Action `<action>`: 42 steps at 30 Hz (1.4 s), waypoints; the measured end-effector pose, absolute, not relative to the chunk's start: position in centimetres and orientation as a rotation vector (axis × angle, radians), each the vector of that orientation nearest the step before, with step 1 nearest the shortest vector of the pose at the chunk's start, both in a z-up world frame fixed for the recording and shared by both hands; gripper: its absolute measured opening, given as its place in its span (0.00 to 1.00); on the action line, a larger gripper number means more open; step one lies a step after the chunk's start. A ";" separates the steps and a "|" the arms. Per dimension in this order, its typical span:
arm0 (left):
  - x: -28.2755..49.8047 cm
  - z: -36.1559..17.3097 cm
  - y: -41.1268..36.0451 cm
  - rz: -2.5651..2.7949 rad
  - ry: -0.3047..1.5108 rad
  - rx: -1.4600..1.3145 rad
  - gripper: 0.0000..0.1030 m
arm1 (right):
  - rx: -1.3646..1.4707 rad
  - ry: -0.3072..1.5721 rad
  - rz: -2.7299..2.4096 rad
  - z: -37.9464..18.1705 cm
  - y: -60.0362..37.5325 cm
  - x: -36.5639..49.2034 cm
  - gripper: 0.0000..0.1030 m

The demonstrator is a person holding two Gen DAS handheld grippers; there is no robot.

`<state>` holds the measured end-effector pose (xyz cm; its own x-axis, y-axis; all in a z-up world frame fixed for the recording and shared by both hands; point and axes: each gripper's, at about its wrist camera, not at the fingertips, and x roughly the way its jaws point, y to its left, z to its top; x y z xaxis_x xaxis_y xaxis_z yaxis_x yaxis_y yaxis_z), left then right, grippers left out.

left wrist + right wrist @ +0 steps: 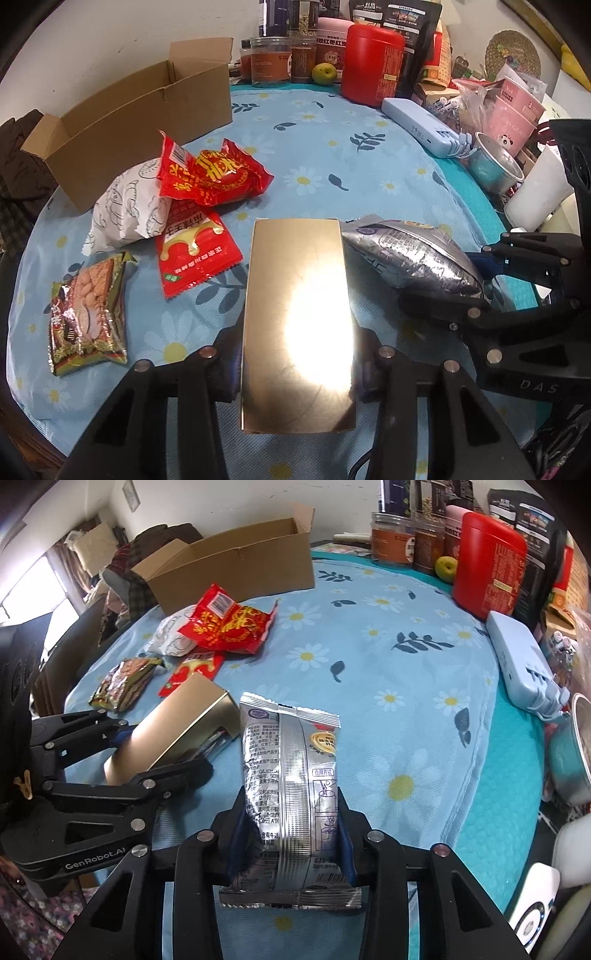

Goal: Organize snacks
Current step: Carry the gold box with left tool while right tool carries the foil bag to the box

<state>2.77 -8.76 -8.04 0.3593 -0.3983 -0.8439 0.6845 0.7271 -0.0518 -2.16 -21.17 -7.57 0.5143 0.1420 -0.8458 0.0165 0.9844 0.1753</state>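
My left gripper [299, 369] is shut on a shiny gold box [295, 325], held lengthwise between its pads over the blue flowered tablecloth [325, 147]. My right gripper [291, 830] is shut on a silver foil snack packet [288, 768], which stands upright just right of the gold box [173, 731]. An open cardboard box [140, 122] sits at the far left. In front of it lie a crumpled red packet [218, 173], a white patterned bag [125, 210], a flat red sachet [195, 251] and a peanut pack [88, 314].
Along the back edge stand a red tin [371, 70], several jars [269, 62], dark pouches and a green fruit [324, 73]. A pale blue power strip [421, 129], a metal cup [495, 166] and pink cartons crowd the right side.
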 end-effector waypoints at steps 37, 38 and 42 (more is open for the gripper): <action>7.3 7.7 -0.8 -0.544 0.629 0.166 0.42 | -0.023 0.685 0.215 7.9 -14.2 3.4 0.38; 7.6 7.9 -0.8 -0.543 0.626 0.164 0.42 | -0.028 0.678 0.216 8.2 -14.2 3.7 0.38; 9.4 8.7 -0.9 -0.538 0.613 0.153 0.42 | -0.030 0.653 0.229 9.3 -14.5 5.3 0.38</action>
<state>9.40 -0.89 8.67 0.6862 -0.4338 -0.5838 0.5223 0.8525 -0.0195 5.29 -14.50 9.27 0.7698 0.2017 -0.6057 -0.2204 0.9744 0.0442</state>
